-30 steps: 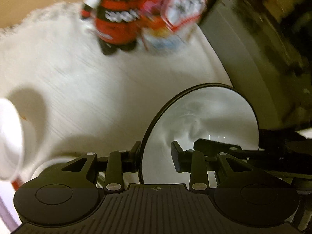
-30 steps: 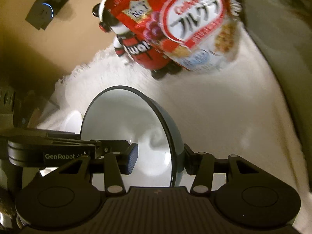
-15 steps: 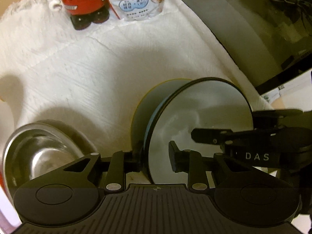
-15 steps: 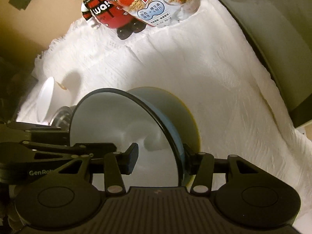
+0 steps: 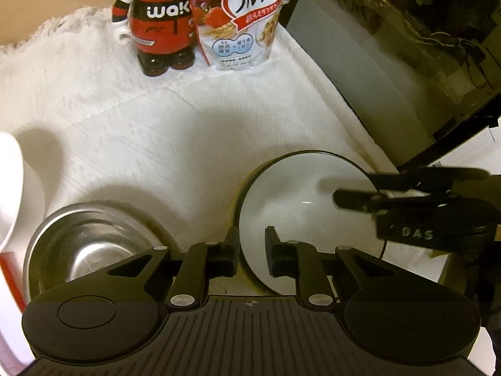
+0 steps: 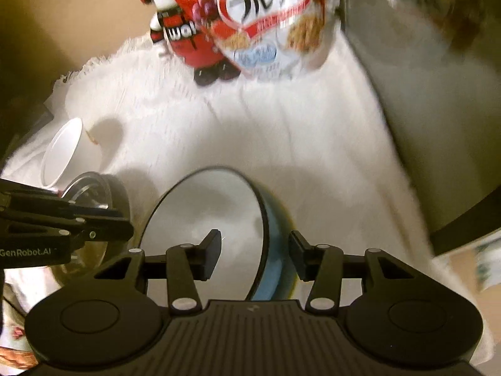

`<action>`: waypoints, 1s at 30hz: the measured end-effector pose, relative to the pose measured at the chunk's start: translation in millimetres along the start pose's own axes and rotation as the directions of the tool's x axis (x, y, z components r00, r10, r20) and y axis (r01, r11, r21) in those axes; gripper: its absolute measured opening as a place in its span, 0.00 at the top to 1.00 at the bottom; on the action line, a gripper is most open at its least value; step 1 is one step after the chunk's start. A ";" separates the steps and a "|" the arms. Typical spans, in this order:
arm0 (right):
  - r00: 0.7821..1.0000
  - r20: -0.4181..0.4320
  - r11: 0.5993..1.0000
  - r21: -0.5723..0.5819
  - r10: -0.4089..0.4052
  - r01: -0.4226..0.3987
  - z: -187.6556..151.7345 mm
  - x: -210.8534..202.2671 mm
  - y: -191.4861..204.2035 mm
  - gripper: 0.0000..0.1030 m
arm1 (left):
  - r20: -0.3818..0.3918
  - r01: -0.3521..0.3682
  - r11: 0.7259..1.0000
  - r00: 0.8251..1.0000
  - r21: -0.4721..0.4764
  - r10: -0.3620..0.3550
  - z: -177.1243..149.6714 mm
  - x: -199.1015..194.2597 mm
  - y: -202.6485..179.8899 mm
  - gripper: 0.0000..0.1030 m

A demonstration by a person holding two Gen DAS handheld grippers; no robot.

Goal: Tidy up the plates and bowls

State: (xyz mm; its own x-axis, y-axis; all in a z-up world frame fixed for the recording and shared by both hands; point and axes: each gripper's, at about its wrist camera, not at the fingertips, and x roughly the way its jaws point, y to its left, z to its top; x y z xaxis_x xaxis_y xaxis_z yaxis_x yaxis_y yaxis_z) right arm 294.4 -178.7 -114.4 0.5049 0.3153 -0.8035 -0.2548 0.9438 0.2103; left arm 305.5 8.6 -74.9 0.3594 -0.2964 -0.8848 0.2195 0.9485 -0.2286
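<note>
A blue bowl with a white inside (image 5: 300,206) sits on a yellow-rimmed plate (image 5: 234,206) on the white cloth. My left gripper (image 5: 252,252) straddles its left rim with a small gap on each side, jaws open. My right gripper (image 6: 254,252) straddles the bowl's right rim (image 6: 275,250), jaws wide apart, not touching. A steel bowl (image 5: 90,241) sits to the left, and a white bowl (image 6: 62,153) lies tilted beyond it.
A red figurine (image 5: 159,22) and a cereal bag (image 5: 241,15) stand at the back of the cloth (image 5: 141,119). A grey and black appliance (image 5: 375,47) borders the right side. The cloth's edge runs along that side.
The blue bowl came down onto the yellow-rimmed plate. Both grippers opened off its rim, the right one wider.
</note>
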 end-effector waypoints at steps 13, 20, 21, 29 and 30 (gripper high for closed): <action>0.991 0.017 0.991 0.014 -0.131 0.130 -10.9 9.1 -8.8 0.75 | -0.025 0.022 0.998 0.999 -0.052 -0.024 -12.4 6.5 10.3 0.81; 0.984 0.107 0.988 -0.044 -0.140 0.145 -5.4 -13.6 14.7 0.72 | 0.150 0.147 0.983 0.980 -0.114 -0.130 -22.6 -32.2 38.6 0.81; 0.982 0.123 0.987 -0.050 -0.145 0.152 -2.9 -16.9 18.7 0.71 | 0.187 0.166 0.978 0.972 -0.128 -0.141 -25.5 -40.3 47.1 0.81; 0.972 0.217 0.991 -0.083 -0.089 0.110 30.2 -31.9 60.7 0.54 | 0.419 0.131 0.911 0.907 -0.391 0.049 -62.6 -105.0 164.1 0.81; 0.972 0.223 0.990 -0.095 -0.077 0.100 35.8 -32.1 68.8 0.53 | 0.427 0.109 0.885 0.898 -0.454 0.109 -70.3 -112.1 184.9 0.81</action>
State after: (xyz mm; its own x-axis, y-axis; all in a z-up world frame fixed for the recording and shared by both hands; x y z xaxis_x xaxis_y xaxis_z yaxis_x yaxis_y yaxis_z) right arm 290.1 -120.4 -54.2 0.6940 0.2558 -0.6730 -0.2800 0.9571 0.0750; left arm 242.0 225.1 -46.5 0.7337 -0.2110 -0.6459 -0.1782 0.8576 -0.4825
